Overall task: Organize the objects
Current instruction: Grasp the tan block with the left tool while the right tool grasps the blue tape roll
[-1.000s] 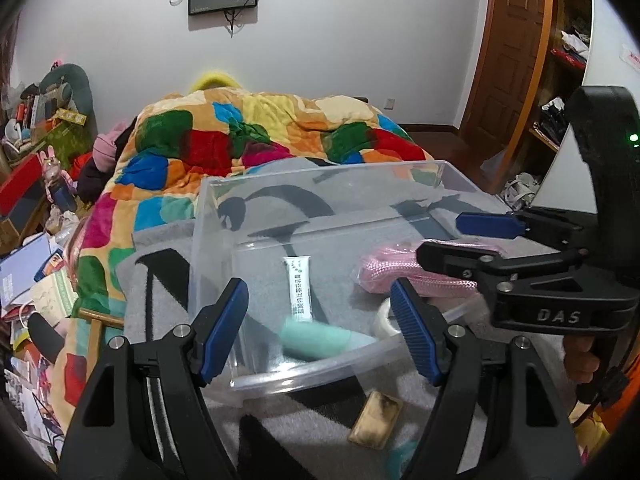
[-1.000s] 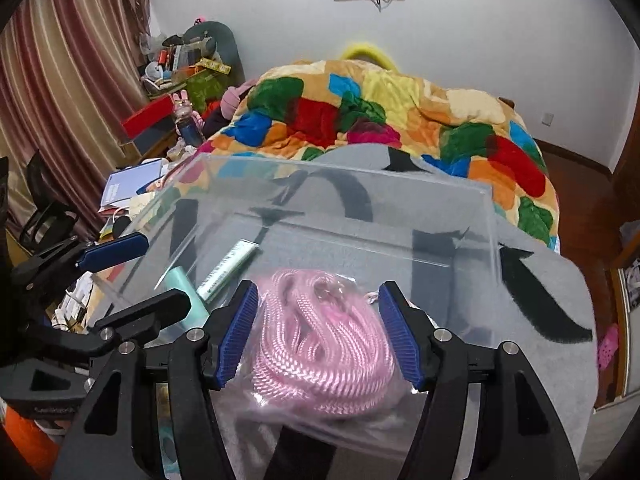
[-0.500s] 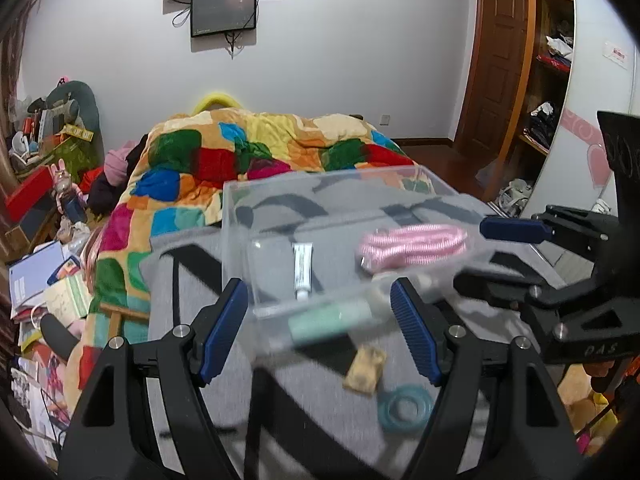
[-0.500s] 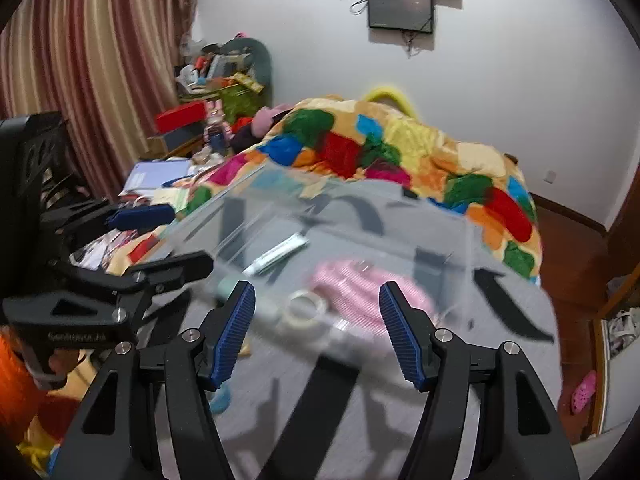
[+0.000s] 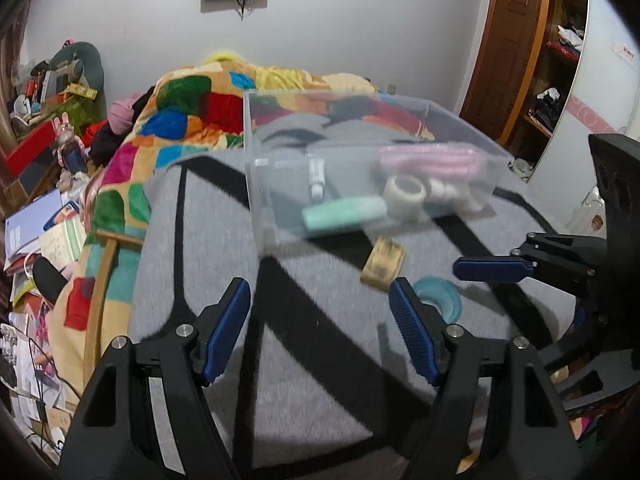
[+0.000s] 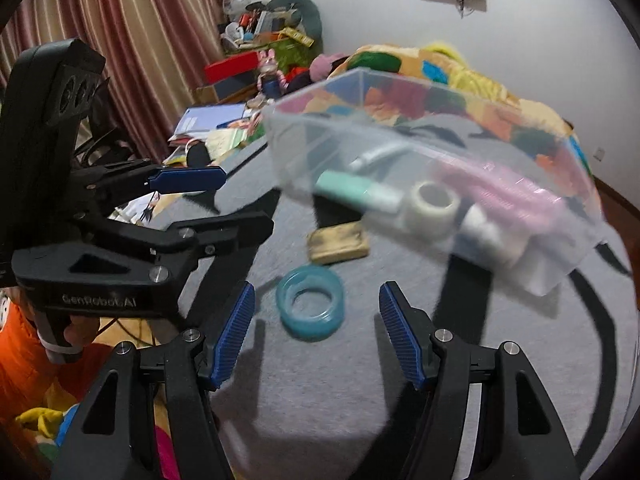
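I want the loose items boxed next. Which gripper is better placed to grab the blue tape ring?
Right. The right gripper is open with the blue tape ring centred just ahead; for the left gripper it sits off beside one finger.

A grey blanket with black stripes (image 6: pixel 340 400) carries a translucent teal tape ring (image 6: pixel 310 306), a tan rectangular pouch (image 6: pixel 338 245) and a clear plastic box (image 6: pixel 400 128) with a pink coiled rope (image 6: pixel 500 196).

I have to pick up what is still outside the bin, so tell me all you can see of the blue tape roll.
The blue tape roll is a translucent teal ring with a wide open core, glossy like plastic tape. It lies flat on the grey blanket, outside the clear bin, just short of the tan pad, apparently not touching it. It lies ahead of the open right gripper, whose fingers do not touch it.
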### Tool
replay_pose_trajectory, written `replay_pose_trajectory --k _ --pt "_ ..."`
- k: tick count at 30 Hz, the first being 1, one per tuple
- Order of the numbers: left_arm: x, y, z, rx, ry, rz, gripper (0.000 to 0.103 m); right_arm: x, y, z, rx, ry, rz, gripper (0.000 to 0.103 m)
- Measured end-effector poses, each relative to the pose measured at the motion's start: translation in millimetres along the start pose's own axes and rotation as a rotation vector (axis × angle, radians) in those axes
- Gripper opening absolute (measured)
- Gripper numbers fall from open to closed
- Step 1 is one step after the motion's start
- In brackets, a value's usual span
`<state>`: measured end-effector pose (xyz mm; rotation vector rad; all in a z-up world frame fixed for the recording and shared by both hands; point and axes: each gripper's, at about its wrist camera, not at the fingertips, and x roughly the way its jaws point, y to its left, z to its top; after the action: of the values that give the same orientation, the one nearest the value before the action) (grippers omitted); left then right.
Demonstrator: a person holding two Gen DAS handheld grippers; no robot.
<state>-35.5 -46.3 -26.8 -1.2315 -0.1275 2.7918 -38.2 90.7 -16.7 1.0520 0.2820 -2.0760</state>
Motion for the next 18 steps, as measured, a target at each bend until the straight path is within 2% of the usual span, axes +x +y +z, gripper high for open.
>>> replay_pose_trajectory --k 1,2,3,6,8,15,18 --pt "1 -1 -1 0.001 0.006 -0.005 0.065 3 2 -3 -0.003 0.003 0.001 0.052" --pt "3 -2 -2 0.001 0.013 -0.014 0.063 6 3 -4 -0.003 0.008 0.001 0.041" --pt "5 -3 -2 0.003 0.019 -0.022 0.063 9 2 -6 0.000 0.021 0.007 0.036" --pt "12 -9 0 0.017 0.029 -0.041 0.061 8 -4 -9 0.025 0.011 0.019 0.036" --pt "18 -16 4 0.030 0.037 -0.056 0.059 1 -8 -11 0.020 -0.015 -0.021 0.036" --pt "40 -38 15 0.086 0.067 -0.070 0.054 -13 -26 -13 0.046 -0.031 -0.077 0.036" --pt "50 -47 17 0.112 0.088 -0.062 0.045 -18 -36 -15 0.073 -0.038 -0.085 0.036"
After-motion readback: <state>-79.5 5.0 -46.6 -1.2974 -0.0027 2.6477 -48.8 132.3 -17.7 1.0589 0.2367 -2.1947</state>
